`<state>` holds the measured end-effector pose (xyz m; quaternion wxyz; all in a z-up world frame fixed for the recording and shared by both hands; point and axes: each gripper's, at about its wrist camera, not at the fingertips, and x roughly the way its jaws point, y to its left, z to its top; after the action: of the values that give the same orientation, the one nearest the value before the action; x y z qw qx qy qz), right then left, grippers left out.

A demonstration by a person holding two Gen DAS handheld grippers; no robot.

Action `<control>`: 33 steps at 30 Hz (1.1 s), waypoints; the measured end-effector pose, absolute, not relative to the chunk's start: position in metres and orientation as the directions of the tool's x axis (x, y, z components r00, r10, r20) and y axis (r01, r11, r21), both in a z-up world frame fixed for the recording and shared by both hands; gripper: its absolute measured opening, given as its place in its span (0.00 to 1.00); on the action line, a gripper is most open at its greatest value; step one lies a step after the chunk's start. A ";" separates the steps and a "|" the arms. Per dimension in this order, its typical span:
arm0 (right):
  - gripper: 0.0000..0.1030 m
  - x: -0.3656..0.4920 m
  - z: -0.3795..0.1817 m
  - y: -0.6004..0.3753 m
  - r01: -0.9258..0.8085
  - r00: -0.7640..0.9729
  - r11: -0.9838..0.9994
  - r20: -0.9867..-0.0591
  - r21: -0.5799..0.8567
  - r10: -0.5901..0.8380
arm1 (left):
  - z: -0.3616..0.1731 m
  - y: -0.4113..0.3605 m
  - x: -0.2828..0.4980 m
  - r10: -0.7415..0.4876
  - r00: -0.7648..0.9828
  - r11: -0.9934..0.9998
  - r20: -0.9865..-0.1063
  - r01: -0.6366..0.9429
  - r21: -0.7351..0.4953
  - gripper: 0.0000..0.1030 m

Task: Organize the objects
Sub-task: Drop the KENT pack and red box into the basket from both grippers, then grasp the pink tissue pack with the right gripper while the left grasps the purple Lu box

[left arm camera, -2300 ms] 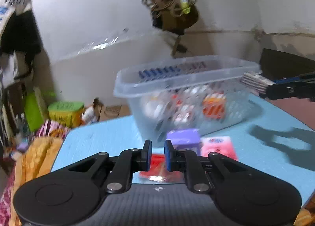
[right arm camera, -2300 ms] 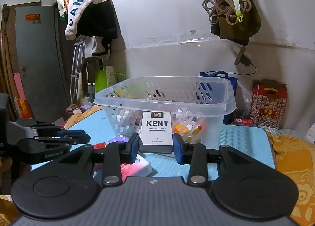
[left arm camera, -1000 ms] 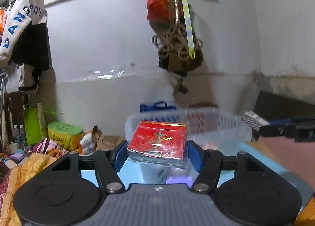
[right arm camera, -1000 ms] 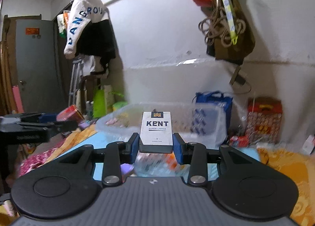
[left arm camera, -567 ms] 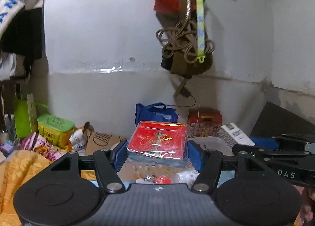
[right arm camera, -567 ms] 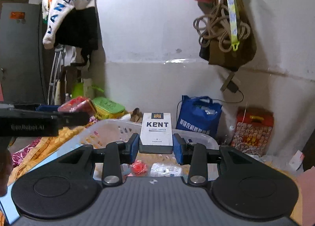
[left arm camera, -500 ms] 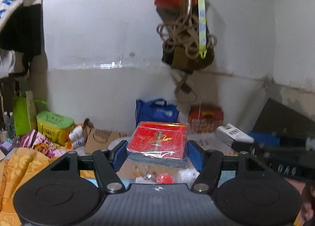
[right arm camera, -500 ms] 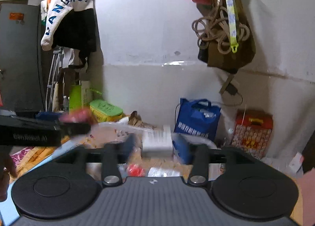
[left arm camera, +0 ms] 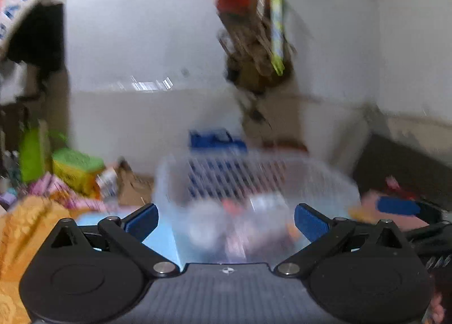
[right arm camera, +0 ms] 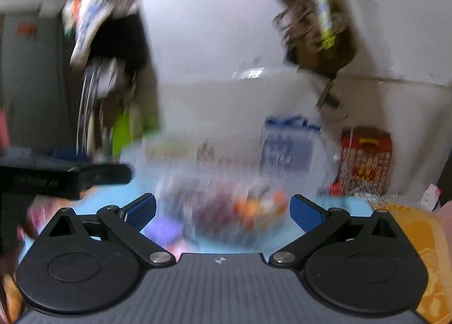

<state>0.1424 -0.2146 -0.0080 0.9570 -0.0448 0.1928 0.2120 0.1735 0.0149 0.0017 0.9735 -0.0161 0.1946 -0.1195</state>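
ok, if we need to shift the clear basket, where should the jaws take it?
Take the clear basket by its rim on the near wall, coming down from above with one finger inside and one outside. The lip flares outward and the slotted wall looks thin, so a pinch likely suits it. Blur hides finer detail.

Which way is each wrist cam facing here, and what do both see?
Left wrist: on the left gripper, facing the clear basket; its open fingers show, and the right gripper at the right edge.
Right wrist: on the right gripper, facing the basket; open fingers show, left gripper at left.
Shared: basket, blue bag, white wall.
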 end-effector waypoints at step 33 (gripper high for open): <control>1.00 0.161 -0.073 -0.145 -0.494 0.724 0.865 -0.595 -0.094 0.349 | -0.082 0.034 0.215 -0.047 0.787 0.999 -0.615 0.022 -0.047 0.87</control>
<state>0.1607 -0.1450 -0.0731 0.9202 -0.1236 0.2924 0.2289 0.2147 0.0335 -0.0821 0.9450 -0.0187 0.3260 -0.0182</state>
